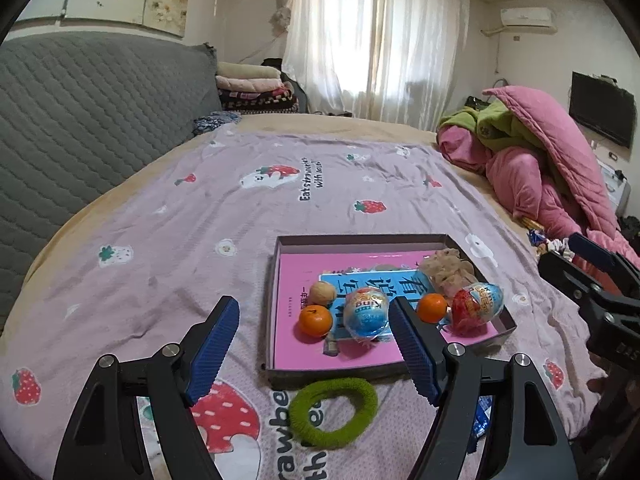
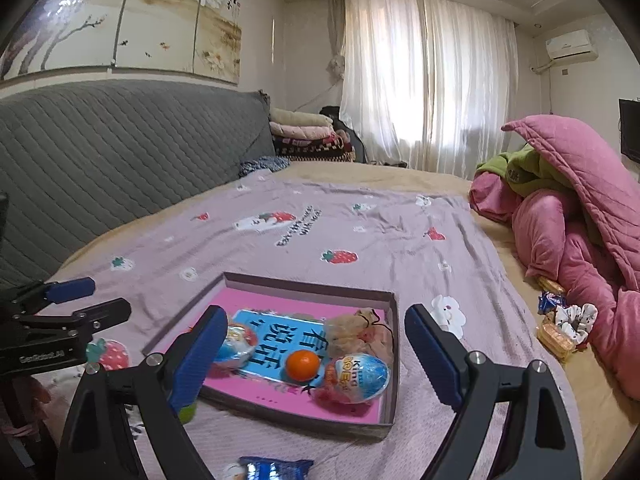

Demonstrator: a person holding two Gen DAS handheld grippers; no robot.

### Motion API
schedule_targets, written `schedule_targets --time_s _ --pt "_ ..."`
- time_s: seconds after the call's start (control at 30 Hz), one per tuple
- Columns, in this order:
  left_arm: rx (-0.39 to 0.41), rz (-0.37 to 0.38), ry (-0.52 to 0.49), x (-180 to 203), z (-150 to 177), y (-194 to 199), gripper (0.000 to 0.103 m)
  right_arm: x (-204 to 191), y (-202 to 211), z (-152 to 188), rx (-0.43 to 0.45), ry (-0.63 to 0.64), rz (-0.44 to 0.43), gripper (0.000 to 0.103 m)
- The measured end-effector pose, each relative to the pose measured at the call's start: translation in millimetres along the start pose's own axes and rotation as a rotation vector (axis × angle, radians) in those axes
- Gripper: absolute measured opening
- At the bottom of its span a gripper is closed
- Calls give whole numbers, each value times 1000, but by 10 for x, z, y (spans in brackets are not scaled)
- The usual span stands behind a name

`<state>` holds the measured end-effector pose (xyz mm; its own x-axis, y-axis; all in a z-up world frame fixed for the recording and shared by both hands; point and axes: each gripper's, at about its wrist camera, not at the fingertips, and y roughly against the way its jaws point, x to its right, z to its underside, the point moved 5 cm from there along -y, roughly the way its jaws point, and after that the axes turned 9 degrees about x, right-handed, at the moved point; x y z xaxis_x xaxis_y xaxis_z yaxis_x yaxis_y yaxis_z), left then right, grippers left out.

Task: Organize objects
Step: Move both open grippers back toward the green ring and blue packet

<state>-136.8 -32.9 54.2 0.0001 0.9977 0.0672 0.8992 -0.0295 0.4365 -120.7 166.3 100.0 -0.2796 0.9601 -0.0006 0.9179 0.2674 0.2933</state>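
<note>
Both my grippers, left (image 1: 314,346) and right (image 2: 316,354), hang with jaws apart and empty. The box (image 1: 276,374) already holds eggs, oranges and a walnut (image 1: 322,293). The green hair tie (image 1: 333,412), at six o'clock of it, is probably next.

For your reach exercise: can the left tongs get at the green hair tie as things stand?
Probably yes. The green hair tie lies flat on the bedspread, just outside the tray, between the open left tongs, with nothing on top of it.
</note>
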Motion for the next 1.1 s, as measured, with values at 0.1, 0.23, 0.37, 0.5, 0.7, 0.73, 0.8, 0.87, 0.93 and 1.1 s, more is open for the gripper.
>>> schedule_targets --time_s 0.1,0.23,0.37,0.5,0.7,0.73,0.8,0.87,0.93,1.1 --pt "7 1 -4 -9 -13 101 78 -43 100 -18 -2 -6 -3 90" --pt "2 2 -6 -10 6 205 78 -102 217 -10 -7 0 5 90" --pt "6 2 -15 -4 31 342 78 -152 323 25 -16 0 6 90" --pt "-4 19 -20 41 93 449 78 -200 423 78 -27 13 13 90" --pt "-15 30 -45 129 208 596 78 -264 558 162 -43 14 22 90" --pt "-17 31 -49 137 233 614 78 -272 585 169 -43 12 23 90" --pt "-22 24 -54 131 278 632 78 -289 636 195 -47 12 24 90" --pt "-36 21 -61 126 354 638 78 -293 652 222 -54 12 26 90" --pt "-52 21 -61 112 421 632 78 -297 661 260 -66 13 26 90" --pt "-93 13 -65 69 612 600 78 -301 666 366 -89 12 24 90"
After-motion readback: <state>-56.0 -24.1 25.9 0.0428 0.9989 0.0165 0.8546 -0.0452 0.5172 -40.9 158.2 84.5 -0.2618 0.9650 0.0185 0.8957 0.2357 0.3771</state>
